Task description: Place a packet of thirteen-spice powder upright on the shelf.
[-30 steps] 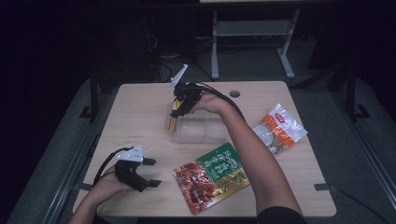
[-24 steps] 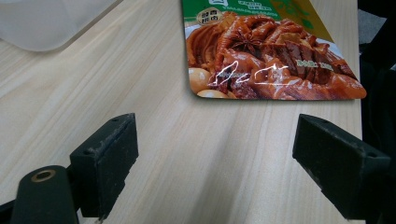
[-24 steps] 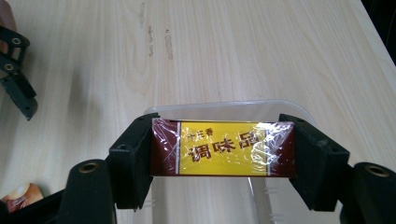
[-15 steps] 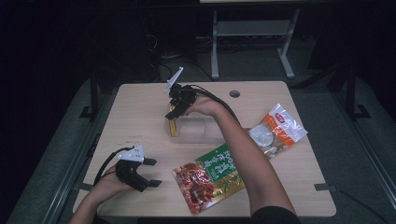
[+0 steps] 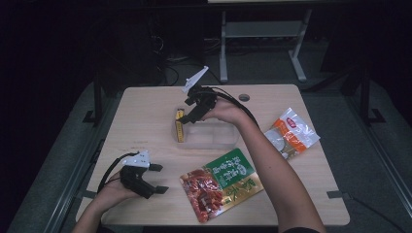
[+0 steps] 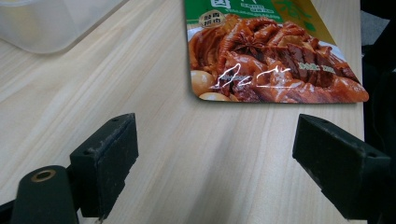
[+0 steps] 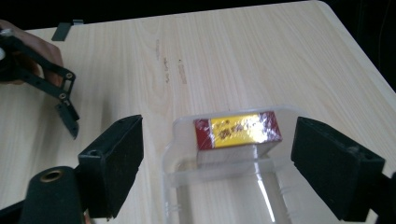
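Observation:
A yellow box with a red end (image 7: pixel 238 130) lies in the end of a clear plastic container (image 7: pixel 187 191); from above the box (image 5: pixel 180 126) sits at the container's (image 5: pixel 214 138) left end. My right gripper (image 5: pixel 190 112) hovers just over that end. Its jaws have just been opening and now stand open (image 7: pixel 215 149), wide of the box and not touching it. My left gripper (image 5: pixel 159 178) rests open near the front left of the table (image 5: pixel 145 111), with bare wood between its jaws (image 6: pixel 215 149). A green and red food pouch (image 6: pixel 271 70) lies just ahead of it.
The food pouch (image 5: pixel 221 184) lies flat at the front middle, under the person's right forearm. An orange and white packet (image 5: pixel 291 133) lies at the right side. A round cable hole (image 5: pixel 244 97) sits near the back edge. Dark floor and a metal stand lie beyond the table.
The right gripper has spread its jaws and drawn back a little to the right and up from the yellow box, which stays in the container. The left hand has kept still.

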`<state>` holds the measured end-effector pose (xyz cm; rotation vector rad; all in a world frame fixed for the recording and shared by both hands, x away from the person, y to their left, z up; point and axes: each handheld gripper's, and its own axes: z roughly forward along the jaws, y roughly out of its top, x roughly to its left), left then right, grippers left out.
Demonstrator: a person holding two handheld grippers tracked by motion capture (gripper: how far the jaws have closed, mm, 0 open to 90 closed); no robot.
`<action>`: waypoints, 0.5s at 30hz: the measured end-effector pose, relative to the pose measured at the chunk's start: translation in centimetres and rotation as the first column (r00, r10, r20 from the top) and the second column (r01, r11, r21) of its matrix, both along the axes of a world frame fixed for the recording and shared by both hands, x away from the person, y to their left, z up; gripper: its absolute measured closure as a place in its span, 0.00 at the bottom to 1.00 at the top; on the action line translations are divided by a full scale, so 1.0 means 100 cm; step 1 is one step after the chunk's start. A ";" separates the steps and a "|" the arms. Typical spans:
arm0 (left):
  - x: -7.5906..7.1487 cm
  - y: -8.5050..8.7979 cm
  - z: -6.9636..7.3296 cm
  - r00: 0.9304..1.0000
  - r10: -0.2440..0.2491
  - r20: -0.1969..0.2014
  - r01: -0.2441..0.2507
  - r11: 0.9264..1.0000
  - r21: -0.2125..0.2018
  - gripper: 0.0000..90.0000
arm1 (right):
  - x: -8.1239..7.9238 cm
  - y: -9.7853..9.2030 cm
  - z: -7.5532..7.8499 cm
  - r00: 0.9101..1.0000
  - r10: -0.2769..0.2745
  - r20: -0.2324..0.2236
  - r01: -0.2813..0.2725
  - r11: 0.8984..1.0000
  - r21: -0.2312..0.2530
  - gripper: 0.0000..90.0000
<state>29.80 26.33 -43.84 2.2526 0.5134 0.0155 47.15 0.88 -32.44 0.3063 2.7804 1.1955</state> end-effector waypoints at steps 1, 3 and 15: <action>0.000 0.001 0.000 1.000 0.006 -0.003 -0.006 1.000 -0.002 0.15 | -0.002 -0.004 0.000 1.000 -0.008 0.002 0.008 1.000 0.009 0.18; 0.000 0.001 0.001 1.000 0.013 -0.003 -0.013 1.000 -0.002 0.15 | -0.006 -0.012 0.001 1.000 -0.030 0.003 0.030 0.999 0.016 0.17; 0.001 0.002 0.002 1.000 0.030 0.000 -0.030 0.999 0.012 0.15 | -0.035 -0.065 -0.006 0.982 -0.188 0.017 0.187 0.980 0.063 0.16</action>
